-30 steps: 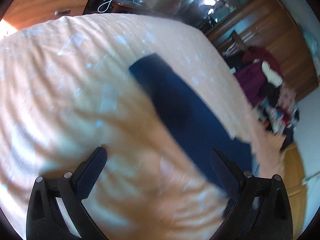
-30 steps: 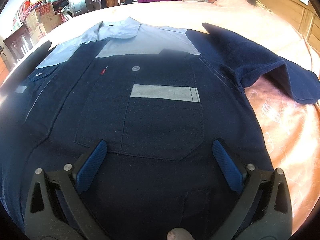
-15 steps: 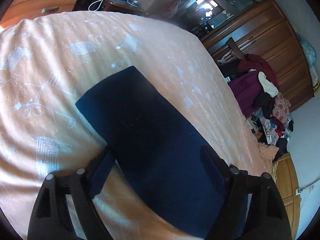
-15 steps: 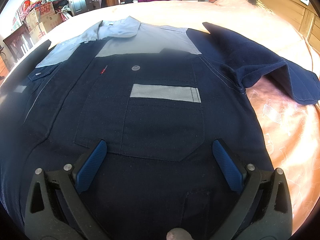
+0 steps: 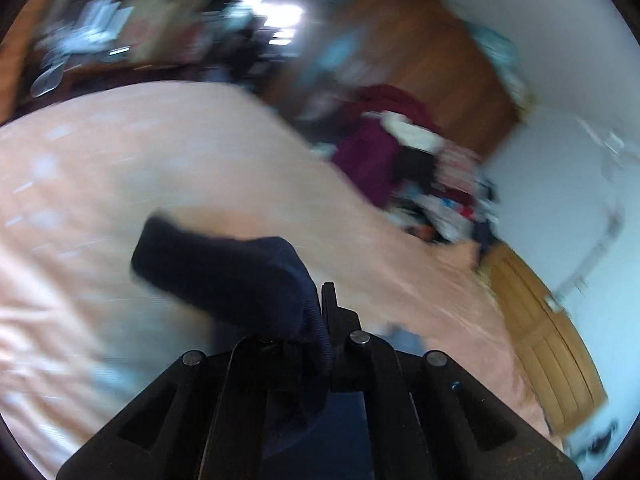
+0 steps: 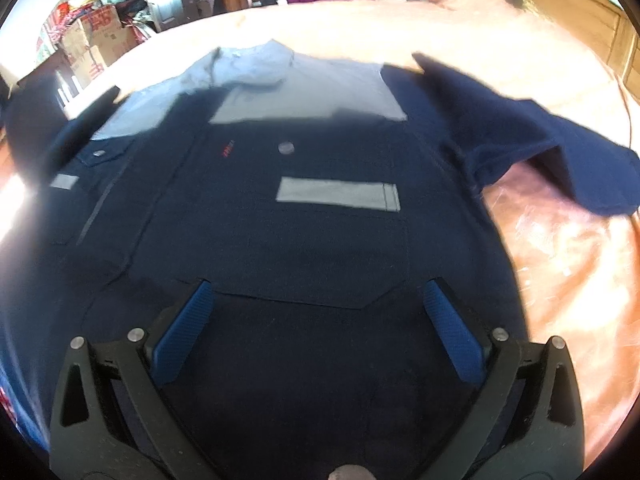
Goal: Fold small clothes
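The left tool (image 5: 324, 320), wide apart over the sleeve (image 5: 224, 272) half a second ago, is now clamped on its navy cloth and lifting it off the bed (image 5: 100, 168), so the sleeve fold is starting. The right tool (image 6: 316, 332) stays apart above the shirt (image 6: 280, 240). A small red chest mark (image 6: 228, 148) is unreadable

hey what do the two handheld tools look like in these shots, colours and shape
Both are black plastic frames with angular cut-outs and round silver pivot pins. The right tool has two flat fingers faced with ribbed blue pads. On the left tool the fingers look black, with a ribbed dark pad edge, though that view is blurred. No cables, markings or sleeves show.
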